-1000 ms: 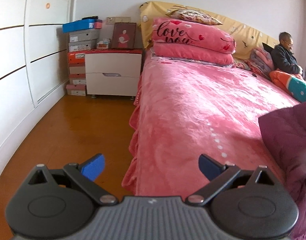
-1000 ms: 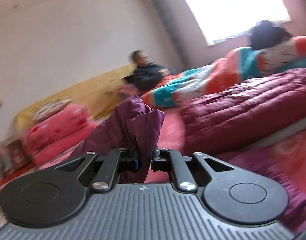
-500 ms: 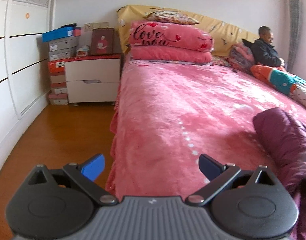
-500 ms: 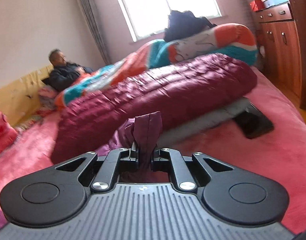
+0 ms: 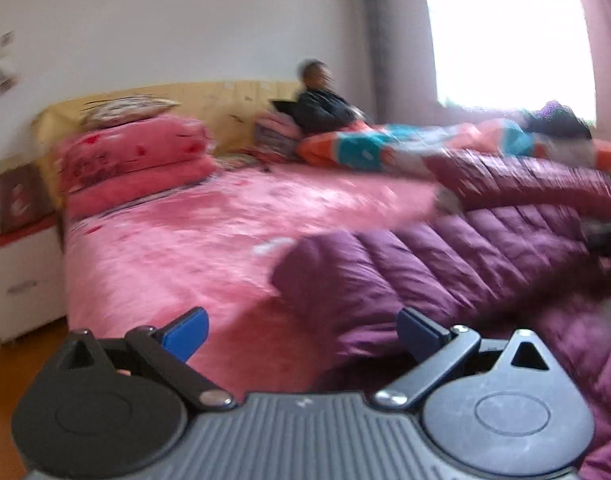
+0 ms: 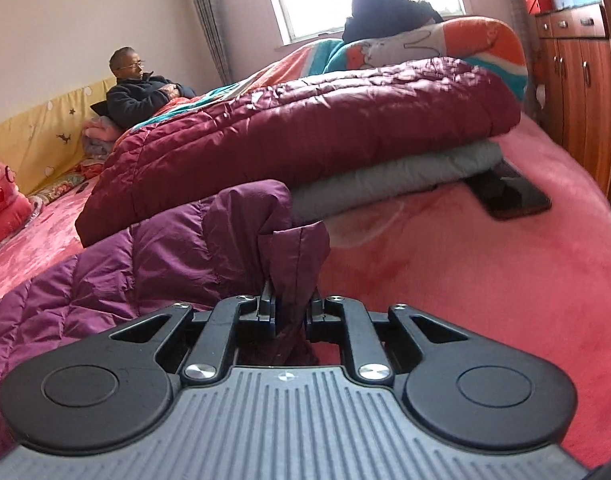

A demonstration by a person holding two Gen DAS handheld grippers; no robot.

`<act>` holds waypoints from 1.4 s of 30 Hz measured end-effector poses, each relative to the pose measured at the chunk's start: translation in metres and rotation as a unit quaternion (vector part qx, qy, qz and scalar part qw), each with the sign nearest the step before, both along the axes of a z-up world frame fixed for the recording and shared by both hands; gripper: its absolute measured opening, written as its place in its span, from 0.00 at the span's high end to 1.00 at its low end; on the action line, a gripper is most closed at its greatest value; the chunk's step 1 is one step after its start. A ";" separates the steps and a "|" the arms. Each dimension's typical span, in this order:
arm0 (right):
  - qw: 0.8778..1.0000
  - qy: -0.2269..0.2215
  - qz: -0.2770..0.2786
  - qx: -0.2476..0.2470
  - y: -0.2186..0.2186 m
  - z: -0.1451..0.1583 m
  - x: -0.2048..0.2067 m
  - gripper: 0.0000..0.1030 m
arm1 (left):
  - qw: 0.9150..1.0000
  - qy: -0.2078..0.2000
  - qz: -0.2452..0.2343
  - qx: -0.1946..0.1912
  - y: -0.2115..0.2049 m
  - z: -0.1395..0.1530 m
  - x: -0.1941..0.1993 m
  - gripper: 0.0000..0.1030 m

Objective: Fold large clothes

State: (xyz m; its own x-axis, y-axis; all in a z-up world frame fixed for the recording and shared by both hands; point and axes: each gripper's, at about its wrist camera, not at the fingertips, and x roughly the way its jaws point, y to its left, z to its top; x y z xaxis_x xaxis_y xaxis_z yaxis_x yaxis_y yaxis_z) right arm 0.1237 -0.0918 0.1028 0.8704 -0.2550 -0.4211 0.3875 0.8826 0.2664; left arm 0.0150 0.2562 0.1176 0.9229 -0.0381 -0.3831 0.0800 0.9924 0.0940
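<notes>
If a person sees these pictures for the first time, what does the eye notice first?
First, the purple quilted down jacket spread on the pink plush bedspread, one fold pinched in the shut right gripper. Behind it lies a folded maroon quilted coat on a grey garment. The left gripper is open near the jacket.

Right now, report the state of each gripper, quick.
Left gripper: open, holding nothing, aimed at the purple down jacket.
Right gripper: closed on a bunched fold of the purple down jacket.
</notes>
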 end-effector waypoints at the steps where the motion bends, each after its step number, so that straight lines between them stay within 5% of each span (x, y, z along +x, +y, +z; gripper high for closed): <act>1: 1.000 -0.002 0.002 0.004 0.001 -0.003 -0.003 0.83 | 1.000 0.013 -0.005 0.012 -0.007 -0.002 0.007 0.03; 5: 0.999 -0.012 0.002 0.041 -0.011 -0.014 -0.005 0.74 | 0.994 0.076 -0.021 0.069 -0.037 -0.020 0.039 0.05; 6: 0.999 -0.016 0.000 0.051 -0.012 -0.016 -0.010 0.64 | 0.993 0.082 -0.021 0.080 -0.043 -0.025 0.044 0.08; 20: 0.998 -0.031 0.026 0.053 -0.016 -0.017 0.002 0.42 | 0.990 0.065 0.061 0.105 -0.041 -0.032 0.101 0.05; 25: 0.998 -0.027 0.038 0.044 -0.014 -0.020 0.002 0.28 | 0.987 0.109 0.080 0.082 -0.030 -0.045 0.100 0.05; 32: 0.997 -0.033 0.039 0.049 -0.018 -0.021 0.000 0.25 | 0.993 0.074 0.054 0.077 -0.046 -0.010 0.057 0.07; 36: 0.997 -0.045 0.031 0.052 -0.019 -0.022 -0.004 0.12 | 0.998 0.029 0.009 0.060 -0.060 0.014 0.038 0.07; 38: 0.996 -0.070 0.018 0.058 -0.022 -0.021 -0.013 0.02 | 0.999 0.017 0.003 0.046 -0.062 0.019 0.046 0.06; 42: 0.989 -0.117 -0.010 0.092 -0.033 -0.022 -0.029 0.00 | 1.000 0.000 0.024 -0.005 -0.057 0.014 0.081 0.07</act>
